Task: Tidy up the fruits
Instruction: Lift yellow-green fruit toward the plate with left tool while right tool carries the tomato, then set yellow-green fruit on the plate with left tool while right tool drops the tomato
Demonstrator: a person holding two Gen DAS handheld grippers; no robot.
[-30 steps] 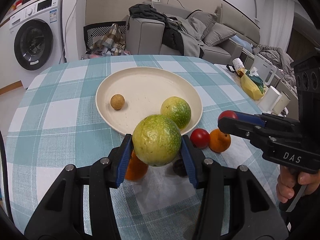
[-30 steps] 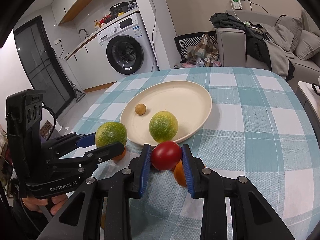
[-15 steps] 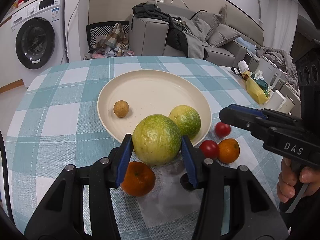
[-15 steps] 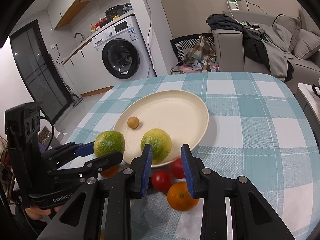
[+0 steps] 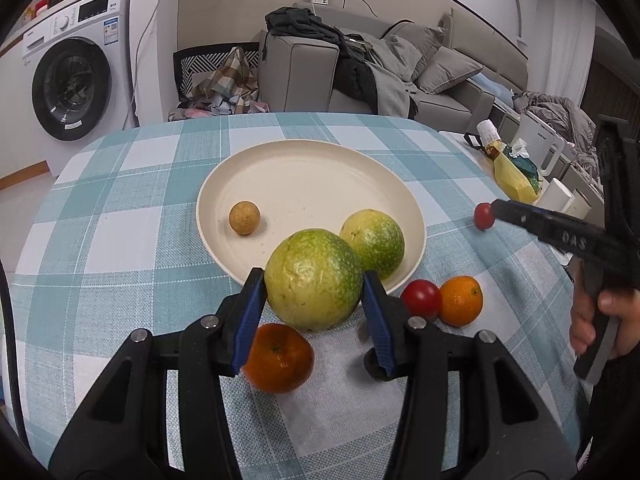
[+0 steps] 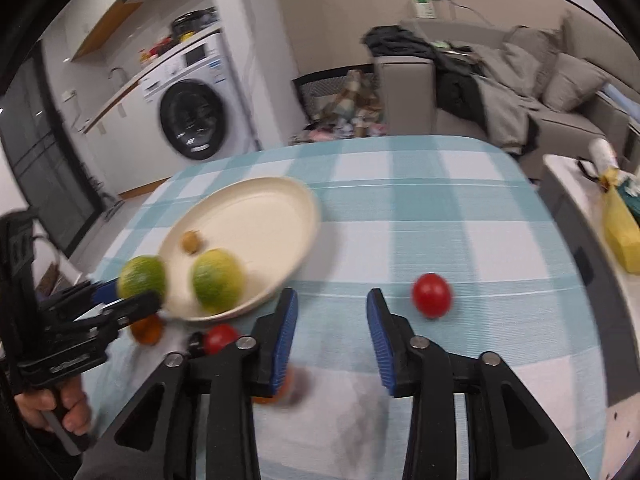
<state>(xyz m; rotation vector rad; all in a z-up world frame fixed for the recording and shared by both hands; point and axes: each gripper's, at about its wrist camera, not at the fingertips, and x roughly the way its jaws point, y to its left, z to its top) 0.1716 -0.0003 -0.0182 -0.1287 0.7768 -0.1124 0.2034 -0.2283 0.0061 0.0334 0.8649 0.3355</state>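
Leftmost, small brown fruit (image 5: 244,218) sits on cream plate (image 5: 312,168). Left gripper (image 5: 314,294) clamped on mottled green fruit (image 5: 314,285), held over plate's near rim; second green fruit (image 5: 373,243) already on plate. One orange (image 5: 278,358) under gripper, on checked cloth (image 5: 120,248). Further right: red tomato (image 5: 421,299) touching another orange (image 5: 461,301). Right gripper (image 6: 332,316) jaws apart, empty; stray tomato (image 6: 432,294) just beside, right. Judged step: delivering green fruit. Next: lower onto bare plate, release.
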